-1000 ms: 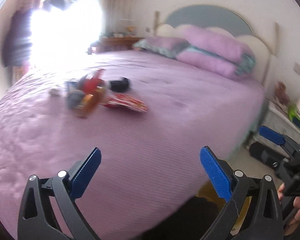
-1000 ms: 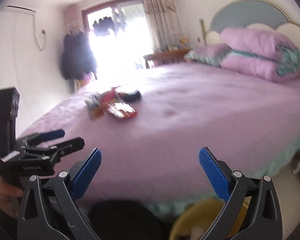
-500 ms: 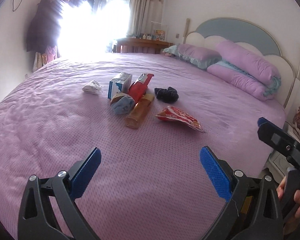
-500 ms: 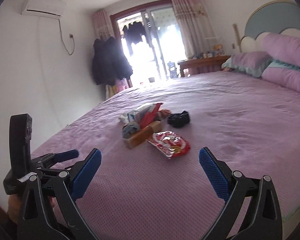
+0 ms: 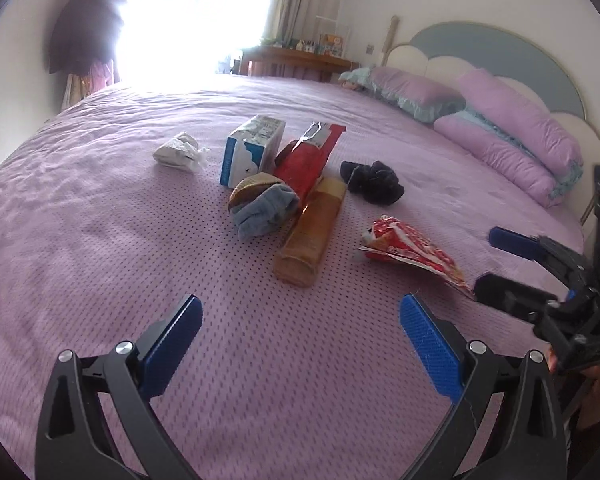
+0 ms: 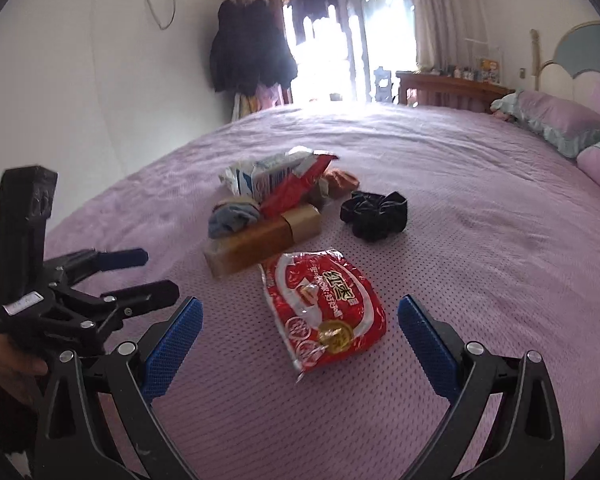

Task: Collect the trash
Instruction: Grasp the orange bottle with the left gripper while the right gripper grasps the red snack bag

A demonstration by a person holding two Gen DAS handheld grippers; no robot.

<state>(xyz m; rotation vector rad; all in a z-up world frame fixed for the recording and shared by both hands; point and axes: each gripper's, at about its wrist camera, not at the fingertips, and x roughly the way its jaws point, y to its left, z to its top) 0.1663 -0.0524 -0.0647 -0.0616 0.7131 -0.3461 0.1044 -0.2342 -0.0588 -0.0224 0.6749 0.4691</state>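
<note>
Your right gripper (image 6: 298,328) hangs spread around the red snack packet (image 6: 322,308); your left gripper (image 5: 300,332) is spread too, gold box (image 5: 312,232) ahead.

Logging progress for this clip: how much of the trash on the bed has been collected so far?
Nothing looks collected yet. Both the left gripper and right gripper are open and empty. The red foil snack packet, blue-and-white carton, crumpled white tissue and tall red wrapper lie on the purple bedspread.

red snack packet (image 6: 324,312), white characters 红枣 (other print too small)
</note>
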